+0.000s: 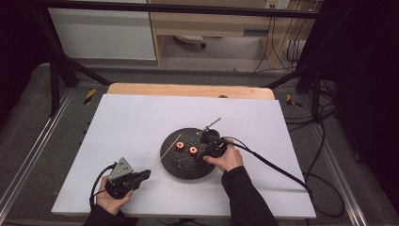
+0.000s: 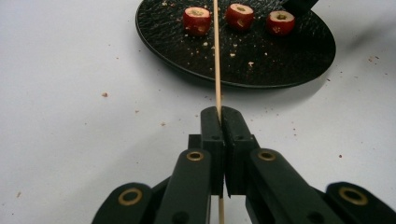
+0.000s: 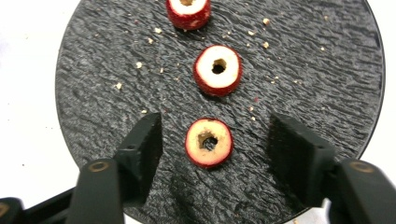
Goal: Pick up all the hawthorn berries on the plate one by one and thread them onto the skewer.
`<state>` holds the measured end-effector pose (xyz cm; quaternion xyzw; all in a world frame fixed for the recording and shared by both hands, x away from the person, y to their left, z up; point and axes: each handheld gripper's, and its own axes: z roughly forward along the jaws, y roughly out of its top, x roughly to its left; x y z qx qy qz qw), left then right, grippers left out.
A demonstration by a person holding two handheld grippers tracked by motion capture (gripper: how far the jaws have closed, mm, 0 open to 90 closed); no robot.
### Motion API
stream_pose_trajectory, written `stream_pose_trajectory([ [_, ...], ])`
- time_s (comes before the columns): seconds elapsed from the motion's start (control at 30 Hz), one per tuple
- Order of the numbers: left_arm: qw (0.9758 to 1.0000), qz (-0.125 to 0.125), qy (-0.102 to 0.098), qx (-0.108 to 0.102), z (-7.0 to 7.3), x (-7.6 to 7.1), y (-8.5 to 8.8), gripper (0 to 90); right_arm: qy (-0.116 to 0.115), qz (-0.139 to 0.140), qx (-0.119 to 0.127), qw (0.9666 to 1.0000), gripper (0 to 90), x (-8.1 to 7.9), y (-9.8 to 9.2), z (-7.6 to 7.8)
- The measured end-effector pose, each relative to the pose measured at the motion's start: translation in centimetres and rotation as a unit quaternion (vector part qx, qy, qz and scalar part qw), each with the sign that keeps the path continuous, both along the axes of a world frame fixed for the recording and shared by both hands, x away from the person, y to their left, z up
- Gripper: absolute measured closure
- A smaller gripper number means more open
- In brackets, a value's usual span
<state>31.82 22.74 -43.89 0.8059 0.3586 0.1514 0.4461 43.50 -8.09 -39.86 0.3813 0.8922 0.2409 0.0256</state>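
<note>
A round black plate (image 1: 186,168) lies on the white sheet and bears three cored red fruit rounds. My left gripper (image 1: 147,174) rests at the front left, shut on a thin wooden skewer (image 1: 165,153) whose tip reaches over the plate's rim. In the left gripper view the skewer (image 2: 216,56) runs from the shut left gripper (image 2: 220,114) toward the plate (image 2: 280,60). My right gripper (image 3: 219,135) hovers low over the plate (image 3: 107,70), jaws on either side of the nearest fruit round (image 3: 208,142) with gaps on both sides. Two more rounds (image 3: 218,70) lie in a row beyond it.
Crumbs are scattered over the plate and the white sheet (image 1: 131,122). A thin metal rod (image 1: 212,124) sticks out at the plate's far edge. Black cables (image 1: 282,172) trail from the right gripper off the table's right side. A wooden table edge (image 1: 188,89) lies at the back.
</note>
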Motion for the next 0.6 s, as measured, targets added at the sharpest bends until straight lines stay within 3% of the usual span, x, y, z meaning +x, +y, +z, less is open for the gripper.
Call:
stream_pose_trajectory([
  [0.27, 1.0000, -0.002, 0.001, 0.002, -0.05, 0.00, -0.12, 88.0, 0.025, -0.014, -0.002, 0.9996, 49.7, 0.57, 0.19, -0.43],
  [0.6, 1.0000, -0.003, 0.002, 0.002, -0.06, -0.03, -0.17, 88.1, 0.053, -0.010, -0.004, 0.9985, 56.2, 0.94, 0.29, -0.98],
])
